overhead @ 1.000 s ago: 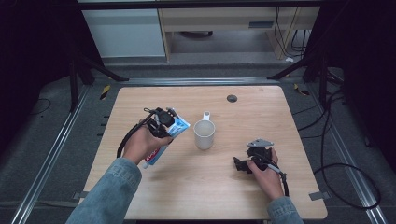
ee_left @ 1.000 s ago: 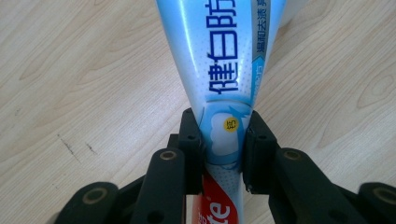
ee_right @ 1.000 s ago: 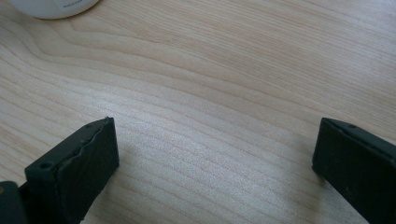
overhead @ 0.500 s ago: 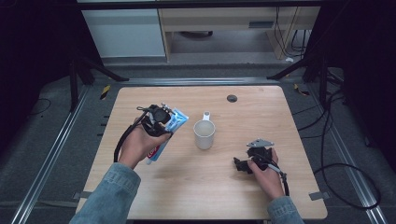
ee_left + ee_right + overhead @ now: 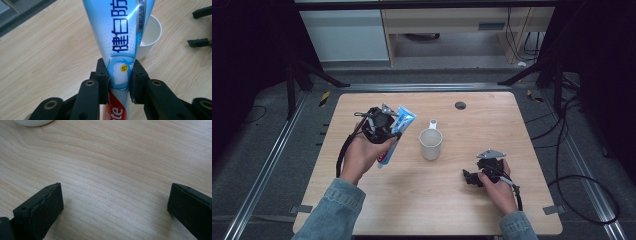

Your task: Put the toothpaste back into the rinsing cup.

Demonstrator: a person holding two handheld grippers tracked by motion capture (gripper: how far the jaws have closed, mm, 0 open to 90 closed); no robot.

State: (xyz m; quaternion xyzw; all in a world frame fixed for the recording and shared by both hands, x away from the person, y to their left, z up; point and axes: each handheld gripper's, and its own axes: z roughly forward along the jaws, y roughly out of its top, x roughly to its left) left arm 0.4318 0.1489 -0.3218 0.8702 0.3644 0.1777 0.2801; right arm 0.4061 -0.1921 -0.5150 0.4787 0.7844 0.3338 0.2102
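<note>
From the high view the left gripper (image 5: pixel 384 125) clamps a blue-and-white toothpaste tube (image 5: pixel 394 135) at nine o'clock of the white mug (image 5: pixel 430 143), the left gripper view shows its jaws pinching the tube's glossy blue-lettered body above a red band, and the right gripper view shows the right gripper (image 5: pixel 115 202) spread wide over bare table (image 5: pixel 112 165).

A rectangular light-wood table with rounded corners (image 5: pixel 362 107) stands on a dark grey floor (image 5: pixel 272 150) between metal rails. A white ceramic mug with a handle (image 5: pixel 431 143) sits upright near the table's centre. A small round black disc (image 5: pixel 460 105) lies near the far edge, well apart from the mug, toward the right.
</note>
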